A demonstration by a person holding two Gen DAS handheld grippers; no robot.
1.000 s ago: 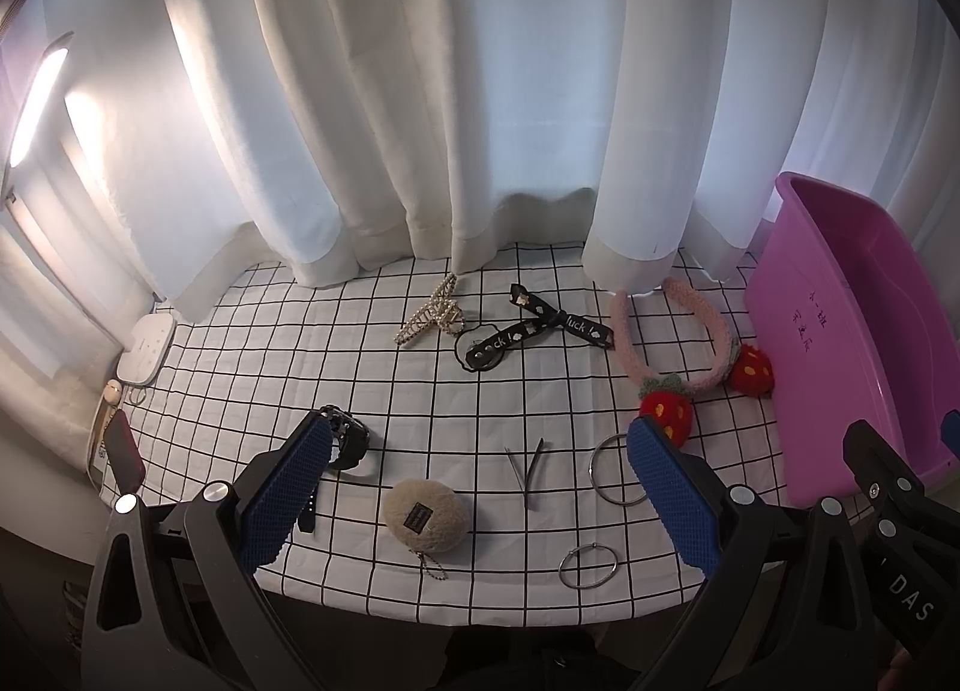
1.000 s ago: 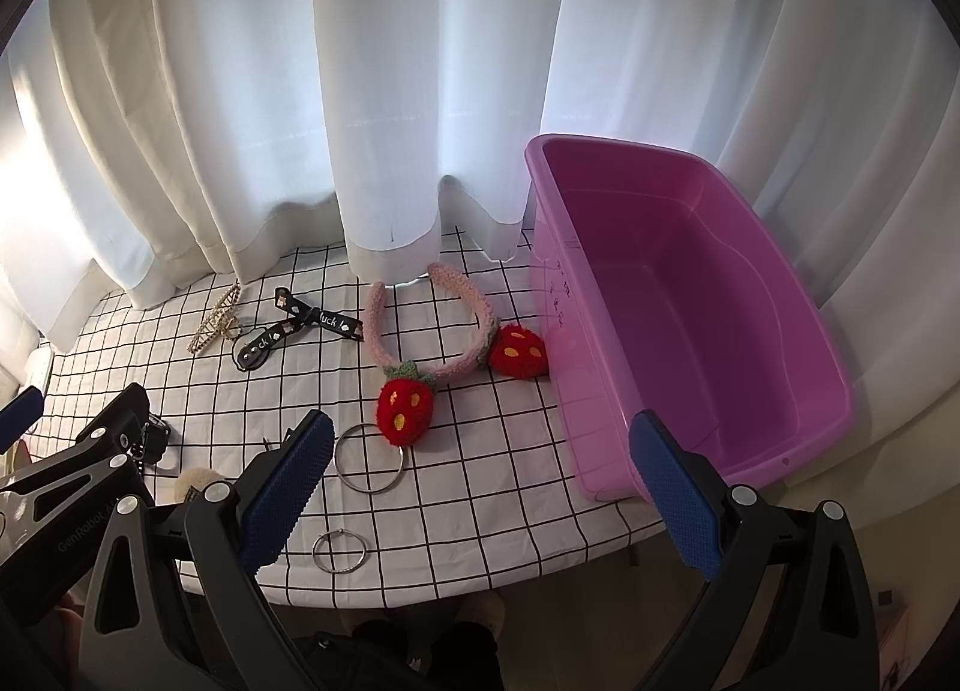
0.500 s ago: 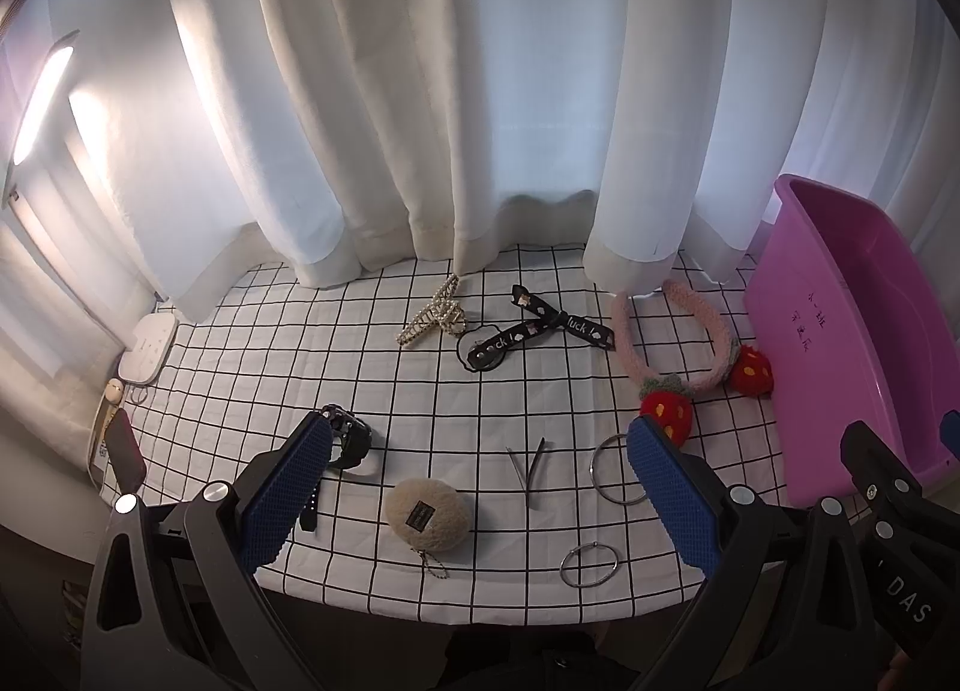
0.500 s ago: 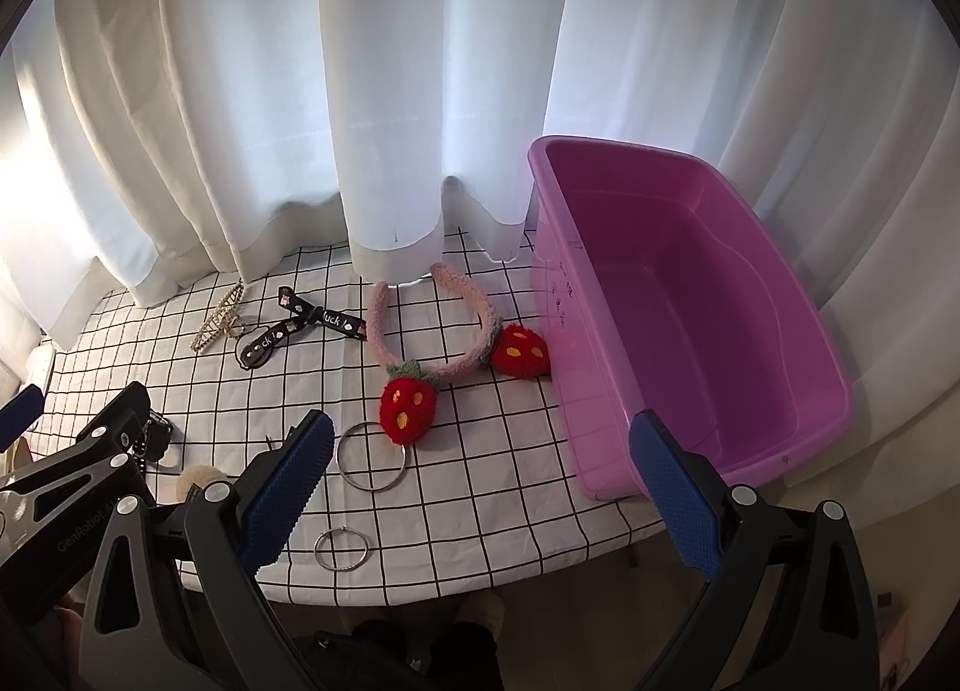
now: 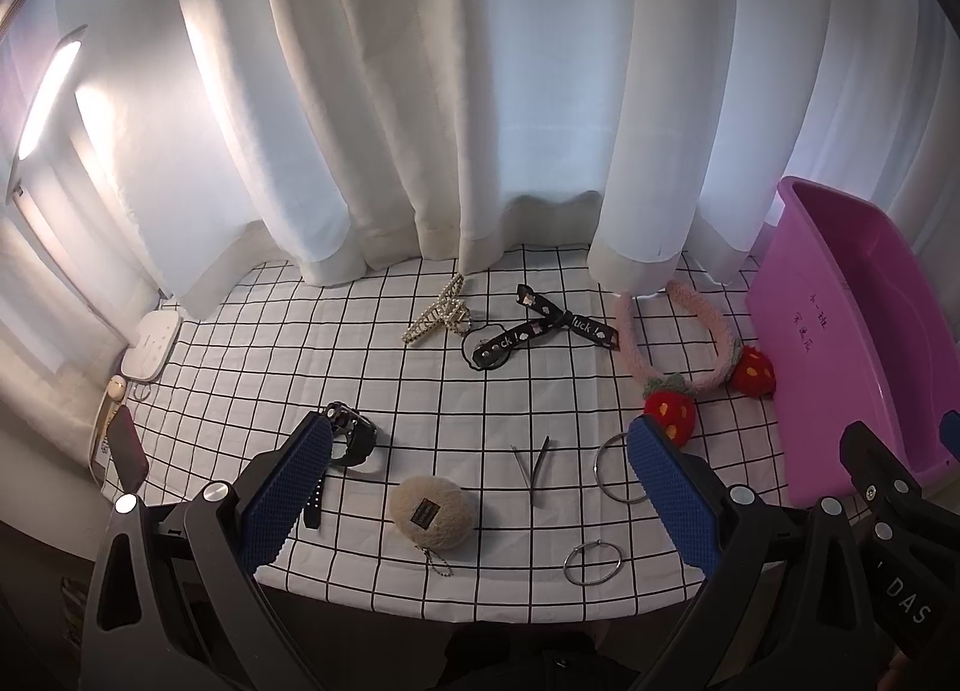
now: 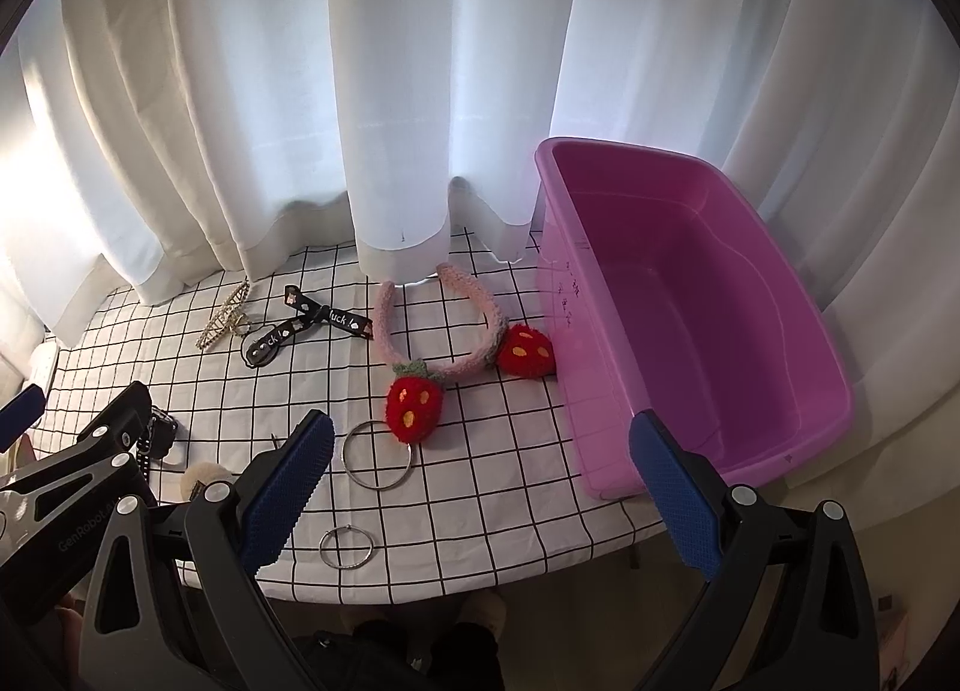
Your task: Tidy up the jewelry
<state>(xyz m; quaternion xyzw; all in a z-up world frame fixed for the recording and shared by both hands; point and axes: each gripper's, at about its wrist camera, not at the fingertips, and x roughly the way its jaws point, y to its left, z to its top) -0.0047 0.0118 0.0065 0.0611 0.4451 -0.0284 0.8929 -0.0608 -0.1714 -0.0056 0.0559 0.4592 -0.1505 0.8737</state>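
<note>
Left gripper: jaws wide, empty, over table front edge | right gripper: jaws wide, empty | headband: just beside bin at right edge | rings: near front edge.

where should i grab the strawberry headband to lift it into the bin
Take the pink headband on its fuzzy band between the two strawberries, coming from above with the right gripper, fingers straddling the band. It lies flat there, narrow enough for the open jaws, close to the purple bin.
</note>
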